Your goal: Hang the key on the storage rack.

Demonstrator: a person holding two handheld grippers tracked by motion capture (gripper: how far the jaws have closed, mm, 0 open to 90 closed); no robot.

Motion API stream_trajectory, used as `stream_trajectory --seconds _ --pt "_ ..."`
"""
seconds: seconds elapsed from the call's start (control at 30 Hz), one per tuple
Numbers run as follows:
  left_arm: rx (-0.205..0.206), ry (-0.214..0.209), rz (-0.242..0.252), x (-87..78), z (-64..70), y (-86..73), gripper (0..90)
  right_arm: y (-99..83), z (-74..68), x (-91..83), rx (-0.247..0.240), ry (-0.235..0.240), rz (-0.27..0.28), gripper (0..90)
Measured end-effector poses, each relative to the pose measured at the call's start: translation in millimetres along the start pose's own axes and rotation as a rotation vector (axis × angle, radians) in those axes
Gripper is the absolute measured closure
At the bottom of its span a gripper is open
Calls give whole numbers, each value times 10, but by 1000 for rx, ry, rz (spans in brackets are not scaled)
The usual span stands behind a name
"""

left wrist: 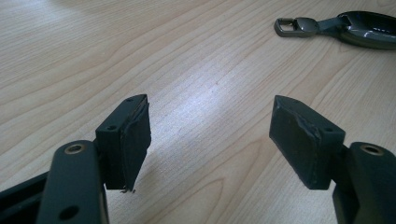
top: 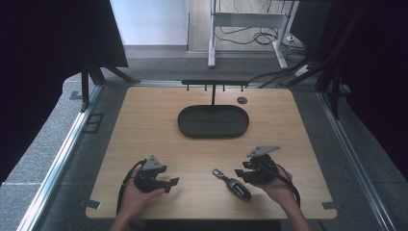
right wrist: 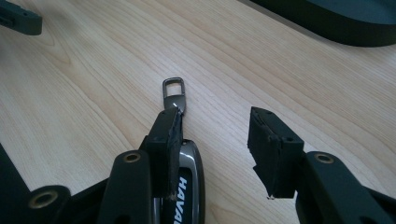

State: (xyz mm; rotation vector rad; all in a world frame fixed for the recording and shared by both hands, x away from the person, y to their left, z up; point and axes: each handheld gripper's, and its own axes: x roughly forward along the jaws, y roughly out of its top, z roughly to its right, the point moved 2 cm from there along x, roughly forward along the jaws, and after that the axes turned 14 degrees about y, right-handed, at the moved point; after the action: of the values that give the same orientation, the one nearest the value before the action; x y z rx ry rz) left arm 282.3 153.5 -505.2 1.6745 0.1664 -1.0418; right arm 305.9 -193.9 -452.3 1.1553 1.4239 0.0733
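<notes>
A dark car key fob (top: 234, 185) with a metal loop lies on the wooden table (top: 144, 125) near the front, between my two grippers. My right gripper (top: 240, 173) is just right of it, held in a hand, jaws open. In the right gripper view the fob (right wrist: 190, 184) lies partly under the left jaw, its loop (right wrist: 173, 87) pointing away; the right gripper (right wrist: 215, 128) holds nothing. My left gripper (top: 172, 183) stands open to the fob's left. In the left gripper view, that gripper (left wrist: 212, 126) is empty above bare wood, and the fob (left wrist: 369, 29) lies at top right.
A black oval tray (top: 213, 121) sits at the table's middle back, with a black hook rack (top: 214, 83) on a post behind it. The tray's rim (right wrist: 336, 21) shows at the right gripper view's top. A small round hole (top: 242, 100) is at back right.
</notes>
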Motion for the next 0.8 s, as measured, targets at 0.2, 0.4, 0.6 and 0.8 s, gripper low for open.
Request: stream_trajectory --seconds 0.2,0.4,0.6,0.8 --pt "4 -2 -1 -4 9 3 300 52 -10 72 -9 6 -13 546" --pt "4 -1 -8 19 14 -4 299 82 -32 165 -17 16 -48 556" --pt "1 4 -1 23 42 1 300 113 -53 274 -19 14 -84 567" --pt "15 -3 -10 36 51 -1 300 140 -55 368 -22 29 -130 568"
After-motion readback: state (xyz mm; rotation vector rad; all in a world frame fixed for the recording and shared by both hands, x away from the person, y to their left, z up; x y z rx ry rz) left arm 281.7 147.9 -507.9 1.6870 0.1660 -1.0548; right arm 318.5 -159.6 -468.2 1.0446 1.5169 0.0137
